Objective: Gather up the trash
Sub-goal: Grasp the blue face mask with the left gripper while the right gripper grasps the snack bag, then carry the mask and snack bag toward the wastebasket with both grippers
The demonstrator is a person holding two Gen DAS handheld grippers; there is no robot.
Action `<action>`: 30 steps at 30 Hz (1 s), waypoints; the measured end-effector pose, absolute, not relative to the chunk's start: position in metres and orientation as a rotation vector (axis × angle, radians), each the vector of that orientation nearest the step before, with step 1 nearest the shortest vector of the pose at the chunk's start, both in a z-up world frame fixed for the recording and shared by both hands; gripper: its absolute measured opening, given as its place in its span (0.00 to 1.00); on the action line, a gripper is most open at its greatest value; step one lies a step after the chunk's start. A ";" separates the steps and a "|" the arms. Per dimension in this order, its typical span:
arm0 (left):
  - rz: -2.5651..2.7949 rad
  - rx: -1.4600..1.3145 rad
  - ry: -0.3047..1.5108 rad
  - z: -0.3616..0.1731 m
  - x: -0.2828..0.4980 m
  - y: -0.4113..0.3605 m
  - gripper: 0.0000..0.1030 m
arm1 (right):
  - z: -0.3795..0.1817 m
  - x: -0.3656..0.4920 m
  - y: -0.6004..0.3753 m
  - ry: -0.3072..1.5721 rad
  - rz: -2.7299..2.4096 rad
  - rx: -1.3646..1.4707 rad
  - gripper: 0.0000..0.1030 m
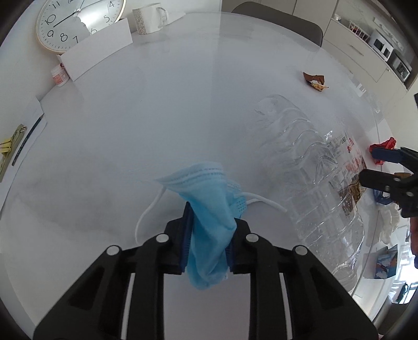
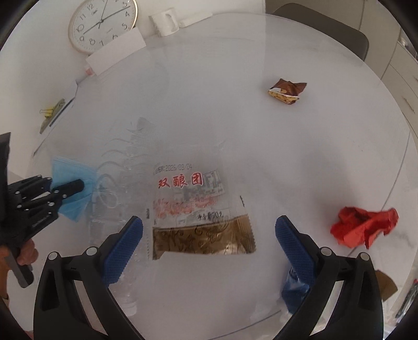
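Note:
My left gripper (image 1: 209,230) is shut on a blue face mask (image 1: 209,198) and holds it over the white table (image 1: 130,125); it also shows in the right wrist view (image 2: 70,191) with the mask (image 2: 70,172). A large clear plastic bottle (image 1: 313,183) lies to its right, with a printed clear wrapper (image 2: 198,209) by it. My right gripper (image 2: 209,235) is open, its blue pads either side of the wrapper. A crumpled red paper (image 2: 363,227) lies to the right and a brown snack wrapper (image 2: 287,91) farther back.
A wall clock (image 1: 78,21), a white card (image 1: 96,47), a white mug (image 1: 149,18) and a small jar (image 1: 60,75) stand at the back left. Papers with binder clips (image 1: 13,146) lie at the left edge. A chair (image 1: 282,18) stands behind the table.

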State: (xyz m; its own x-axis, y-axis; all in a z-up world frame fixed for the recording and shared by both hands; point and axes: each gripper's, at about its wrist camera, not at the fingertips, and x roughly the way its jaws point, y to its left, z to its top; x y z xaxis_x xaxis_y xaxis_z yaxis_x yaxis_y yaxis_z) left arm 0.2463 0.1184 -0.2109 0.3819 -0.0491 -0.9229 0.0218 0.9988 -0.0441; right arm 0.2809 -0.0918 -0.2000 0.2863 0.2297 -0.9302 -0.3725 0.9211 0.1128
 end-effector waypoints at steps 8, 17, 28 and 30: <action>-0.021 -0.092 1.192 -0.208 0.237 0.127 0.21 | -0.221 0.294 -0.079 1.250 0.486 -0.183 0.73; -0.034 -0.122 1.155 -0.186 0.224 0.130 0.21 | -0.202 0.286 -0.096 1.215 0.454 -0.145 0.57; -0.113 -0.066 1.087 -0.136 0.171 0.112 0.21 | -0.150 0.212 -0.140 1.142 0.350 -0.069 0.57; -0.142 -0.051 1.080 -0.129 0.159 0.104 0.21 | -0.144 0.188 -0.152 1.136 0.326 -0.048 0.57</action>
